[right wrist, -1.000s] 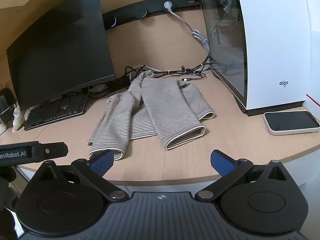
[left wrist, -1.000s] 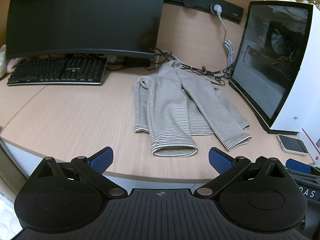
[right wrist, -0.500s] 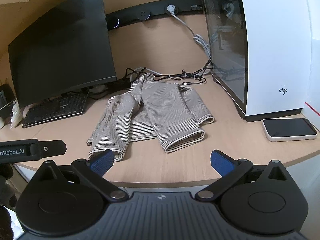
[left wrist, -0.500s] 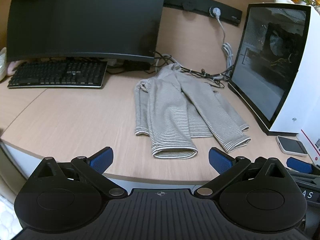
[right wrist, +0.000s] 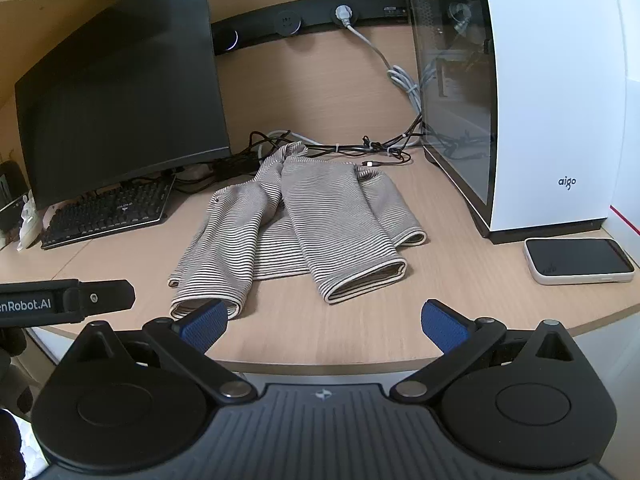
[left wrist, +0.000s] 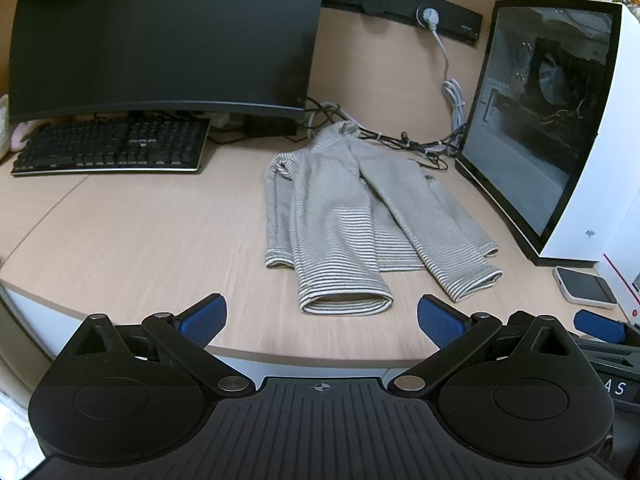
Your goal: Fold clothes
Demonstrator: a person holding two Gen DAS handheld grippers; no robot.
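Note:
A grey-and-white striped long-sleeved top lies on the wooden desk, both sleeves laid down over its body, cuffs toward me. It also shows in the right wrist view. My left gripper is open and empty, above the desk's front edge just short of the nearer cuff. My right gripper is open and empty, also at the front edge; its left fingertip overlaps the left cuff in view. Part of the right gripper shows at the left wrist view's right edge.
A dark curved monitor and black keyboard stand at the back left. A white PC case with a glass side stands on the right, a phone before it. Cables trail behind the top.
Both grippers have drawn a little closer to the top and its cuffs. The top has not moved and both jaws stay open.

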